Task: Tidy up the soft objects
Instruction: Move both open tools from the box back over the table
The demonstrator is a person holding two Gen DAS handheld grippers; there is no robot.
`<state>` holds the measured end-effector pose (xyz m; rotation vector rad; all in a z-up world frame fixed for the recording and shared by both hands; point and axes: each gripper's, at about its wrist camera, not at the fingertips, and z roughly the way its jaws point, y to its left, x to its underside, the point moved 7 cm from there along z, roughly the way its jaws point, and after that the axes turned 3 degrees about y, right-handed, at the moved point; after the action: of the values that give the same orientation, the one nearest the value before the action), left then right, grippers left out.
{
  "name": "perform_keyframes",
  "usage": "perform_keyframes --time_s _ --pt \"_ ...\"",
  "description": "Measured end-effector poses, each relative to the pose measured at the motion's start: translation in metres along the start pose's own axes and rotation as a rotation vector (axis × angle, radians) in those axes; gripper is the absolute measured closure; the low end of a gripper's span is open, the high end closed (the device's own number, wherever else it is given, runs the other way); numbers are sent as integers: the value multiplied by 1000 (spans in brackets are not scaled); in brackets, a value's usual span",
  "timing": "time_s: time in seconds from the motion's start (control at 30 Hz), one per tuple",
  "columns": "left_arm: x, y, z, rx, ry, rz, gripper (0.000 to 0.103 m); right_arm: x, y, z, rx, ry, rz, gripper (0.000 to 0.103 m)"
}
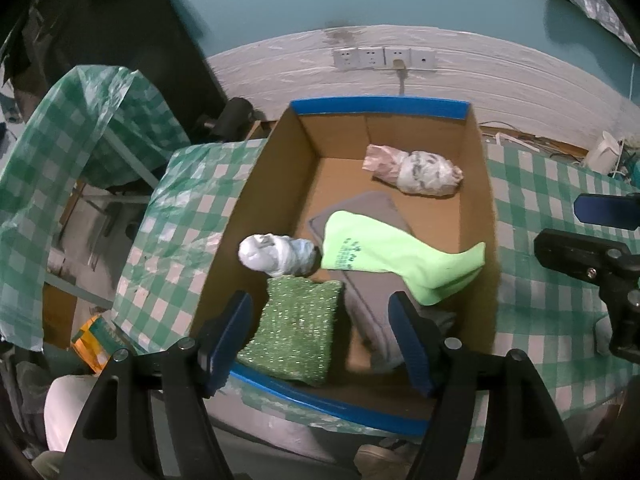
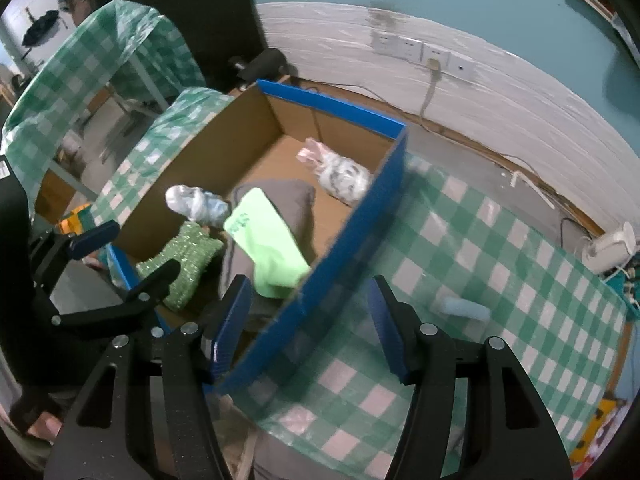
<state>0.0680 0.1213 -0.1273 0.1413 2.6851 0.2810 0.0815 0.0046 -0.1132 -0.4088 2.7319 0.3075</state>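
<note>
Both your left gripper (image 1: 320,336) and right gripper (image 2: 308,324) have jaws apart and empty, the soft things lie in the box (image 1: 476,184), so reach gently for the small blue roll (image 2: 466,309) left on the worktop (image 2: 500,240).

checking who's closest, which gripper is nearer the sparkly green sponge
Left. The left gripper hangs right over the green sponge, which shows between its open fingers. The right gripper straddles the box's blue side wall, further off.
</note>
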Motion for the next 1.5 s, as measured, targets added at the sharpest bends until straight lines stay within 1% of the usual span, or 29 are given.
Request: perform_keyframes --time_s 0.17,0.5,0.87,1.03,1.2,1.5 --pt "-1 -16 -6 16 -7 22 28 12 -17 -9 16 0 24 43" --pt "-2 -56 -19 31 -30 110 28 42 -55 -22 57 3 73 43" --pt "2 -112 -26 66 -35 210 28 85 -110 -28 101 22 185 43" --pt "7 -139 -23 74 -22 261 28 101 -135 -29 120 31 239 43" --pt "16 -164 -17 88 -4 315 28 124 -160 -23 146 66 292 43" --pt "27 -200 5 121 68 372 27 163 -191 -1 136 141 382 43"
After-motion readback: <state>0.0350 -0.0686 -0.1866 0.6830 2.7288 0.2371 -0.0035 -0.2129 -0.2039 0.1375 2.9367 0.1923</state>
